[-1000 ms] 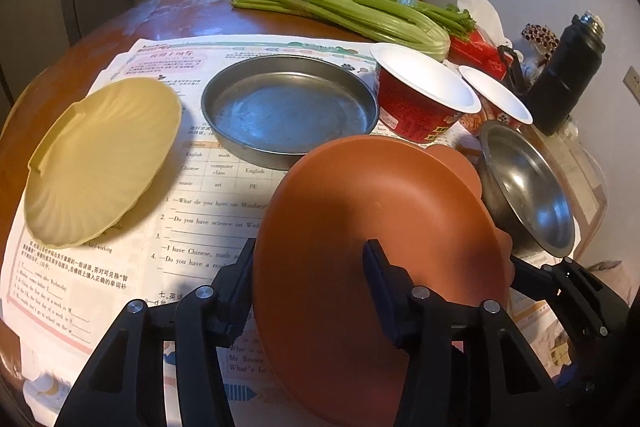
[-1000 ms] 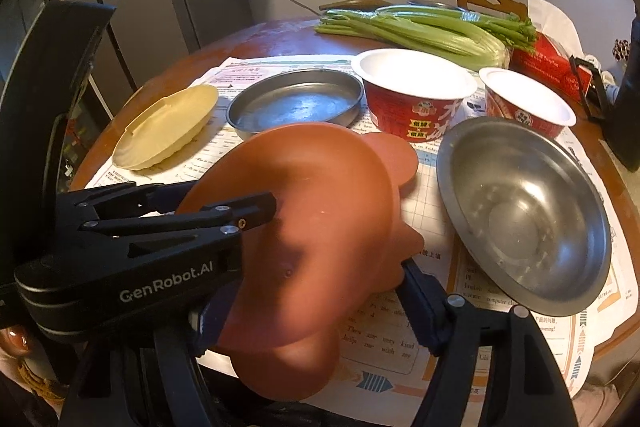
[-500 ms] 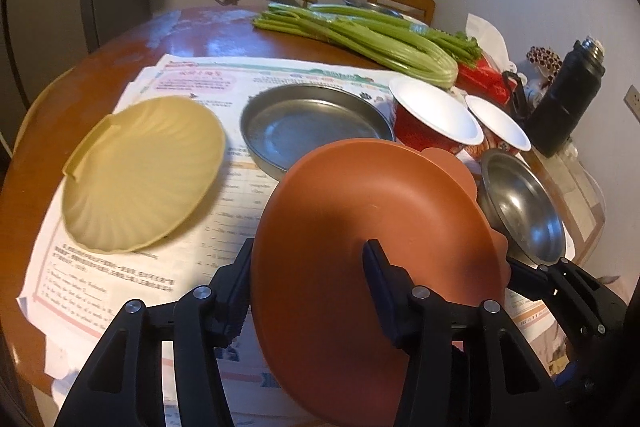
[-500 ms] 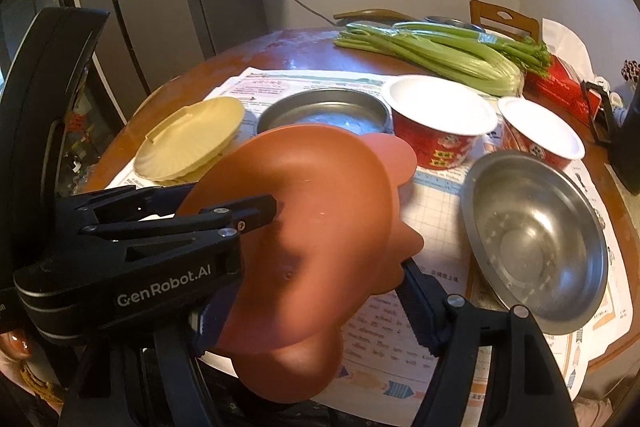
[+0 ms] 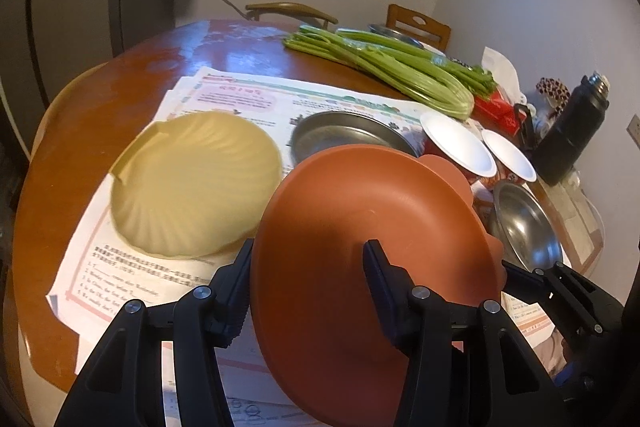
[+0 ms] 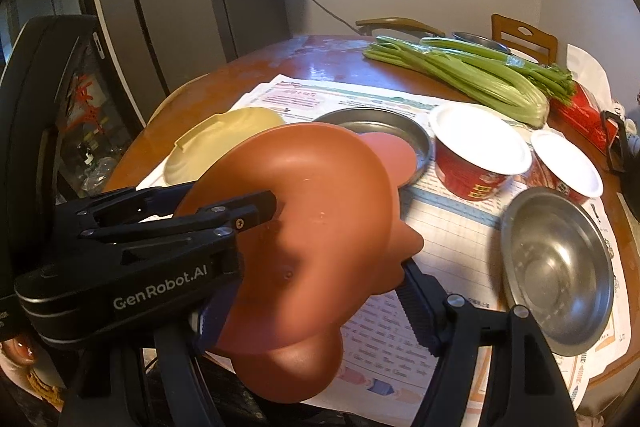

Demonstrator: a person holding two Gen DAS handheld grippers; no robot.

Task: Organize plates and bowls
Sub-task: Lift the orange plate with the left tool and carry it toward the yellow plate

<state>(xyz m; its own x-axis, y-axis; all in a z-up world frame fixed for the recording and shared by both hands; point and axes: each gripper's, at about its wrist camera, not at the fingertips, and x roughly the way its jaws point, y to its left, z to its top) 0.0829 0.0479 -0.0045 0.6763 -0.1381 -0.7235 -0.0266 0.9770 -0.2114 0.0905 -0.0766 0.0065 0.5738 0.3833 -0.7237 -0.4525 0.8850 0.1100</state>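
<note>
Terracotta lobed plate (image 5: 360,227), smooth, tilted, both grippers' jaws clamped on its rim.

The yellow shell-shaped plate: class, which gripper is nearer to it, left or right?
Left. The left gripper is beside the yellow shell plate; the right gripper is farther off, across the orange plate.

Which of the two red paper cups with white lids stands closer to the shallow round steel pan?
The larger red paper cup, right beside the shallow round steel pan; the smaller red cup sits beyond it, farther right.
</note>
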